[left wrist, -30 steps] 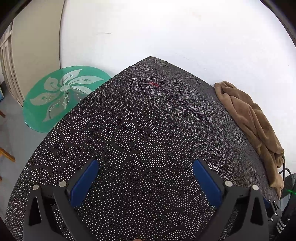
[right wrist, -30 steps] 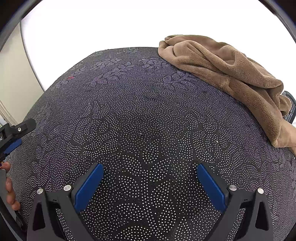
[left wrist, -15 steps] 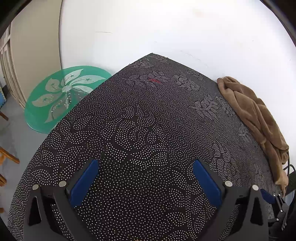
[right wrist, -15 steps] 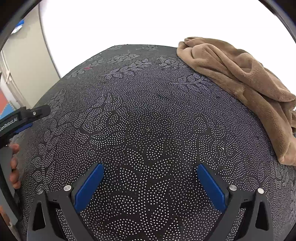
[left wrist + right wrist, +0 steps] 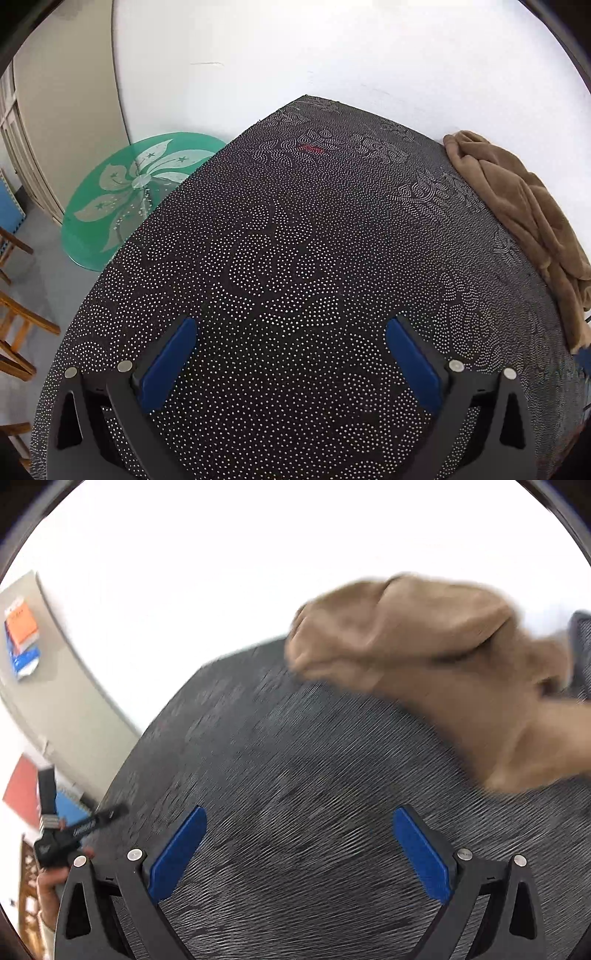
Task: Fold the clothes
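Standing beside the table's left edge, a green glass side table [image 5: 136,195] bears only its printed flower. The left gripper [image 5: 290,354] hovers with its 2 fingers spread wide, holding nothing, over the dotted black tablecloth [image 5: 295,240]. The right gripper [image 5: 299,843] is likewise spread and empty. The brown garment [image 5: 436,664] lies bunched, not folded, at the far right edge, likely dropped there loosely. No containers show.

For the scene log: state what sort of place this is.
Probably a room in a home or small office. A table with a dark dotted cloth stands against a white wall, a crumpled brown garment on it, and a green glass side table with wooden chairs alongside.
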Demonstrator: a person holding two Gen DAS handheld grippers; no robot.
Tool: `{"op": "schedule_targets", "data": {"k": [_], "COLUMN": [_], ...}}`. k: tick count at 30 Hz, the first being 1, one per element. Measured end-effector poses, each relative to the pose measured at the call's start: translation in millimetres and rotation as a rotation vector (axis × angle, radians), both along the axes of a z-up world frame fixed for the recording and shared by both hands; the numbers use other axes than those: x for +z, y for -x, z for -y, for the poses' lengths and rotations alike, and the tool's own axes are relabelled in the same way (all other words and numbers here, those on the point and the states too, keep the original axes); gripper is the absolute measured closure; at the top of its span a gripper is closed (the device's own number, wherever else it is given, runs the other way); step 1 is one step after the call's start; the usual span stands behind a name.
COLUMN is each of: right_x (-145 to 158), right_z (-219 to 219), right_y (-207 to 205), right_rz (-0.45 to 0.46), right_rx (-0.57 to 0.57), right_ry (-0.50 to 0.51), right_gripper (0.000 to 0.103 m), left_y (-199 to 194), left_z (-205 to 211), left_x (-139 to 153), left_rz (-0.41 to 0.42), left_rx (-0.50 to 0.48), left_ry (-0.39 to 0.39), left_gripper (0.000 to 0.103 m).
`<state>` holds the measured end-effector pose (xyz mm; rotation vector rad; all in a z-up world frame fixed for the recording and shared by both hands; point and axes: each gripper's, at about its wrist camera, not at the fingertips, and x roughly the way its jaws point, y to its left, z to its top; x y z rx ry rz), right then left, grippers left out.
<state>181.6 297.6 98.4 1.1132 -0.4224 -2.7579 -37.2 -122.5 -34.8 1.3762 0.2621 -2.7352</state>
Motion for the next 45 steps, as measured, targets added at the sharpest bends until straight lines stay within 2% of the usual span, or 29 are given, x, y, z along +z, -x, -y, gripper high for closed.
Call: {"op": "schedule_targets", "data": {"k": [5,12,18,23,25,26,27,29,31,32,34,40,43,45], "right_x": [24.8,30.7,25.4,-3.1,-17.2,-21.4,-25.8,-35.0,-35.8,-31.7,-17.8,33.3,47.7,43.9], "right_z": [-64.5,-146.5,-186.4,-211.4,-217.3,-219.2,-220.3,-218.3,-212.6,-207.6,-191.0,-104.5,-44.1,-16.3], "right_y": [5.2,44.9,100.1,148.6,166.3,171.2,176.0,184.6,186.9,185.0,177.8,146.1,122.1,106.7], "right_rz": [-0.095,-0.119,-0.096,-0.038,-0.004,0.015,0.035,0.069,0.052,0.030,-0.029,-0.202,-0.276,-0.284], "right_rx": [-0.136,-0.276,-0.352,-0.359,-0.362,-0.363,-0.363,-0.364,-0.351,-0.341,-0.306,-0.110,0.035,0.113], "right_ry": [-0.072,0.016,0.059,0.146,0.185,0.201,0.215,0.233,0.245,0.240,0.218,0.047,-0.053,-0.094], "right_gripper": [0.000,0.001,0.002,0.003,0.012,0.028,0.050,0.068,0.075,0.082,0.083,0.083,0.083,0.083], "left_y": [-12.0,-17.1,-15.6,-17.3,-18.9,-19.7,-20.5,-23.2,-23.6,-19.6,-13.1,-13.2,-12.7,-13.6], "left_z": [-13.6,-32.7,-39.1,-48.4,-53.6,-55.8,-57.2,-62.8,-67.4,-69.2,-72.0,-65.8,-49.9,-47.1], "left_x": [4.9,-0.7,-5.3,-4.9,-4.1,-3.7,-3.4,-1.5,-0.7,-3.0,-6.6,-6.8,-8.3,-7.5], "left_rz": [0.003,0.018,0.036,0.045,0.048,0.049,0.049,0.051,0.054,0.056,0.059,0.059,0.058,0.058], "left_rx": [-0.002,0.011,0.004,0.007,0.011,0.012,0.012,0.014,0.017,0.023,0.033,0.017,-0.003,-0.008], "left_ry": [0.004,0.025,0.056,0.074,0.079,0.081,0.082,0.087,0.092,0.094,0.098,0.097,0.094,0.093], "left_gripper": [0.000,0.000,0.000,0.000,0.000,0.000,0.000,0.000,0.000,0.000,0.000,0.000,0.000,0.000]}}
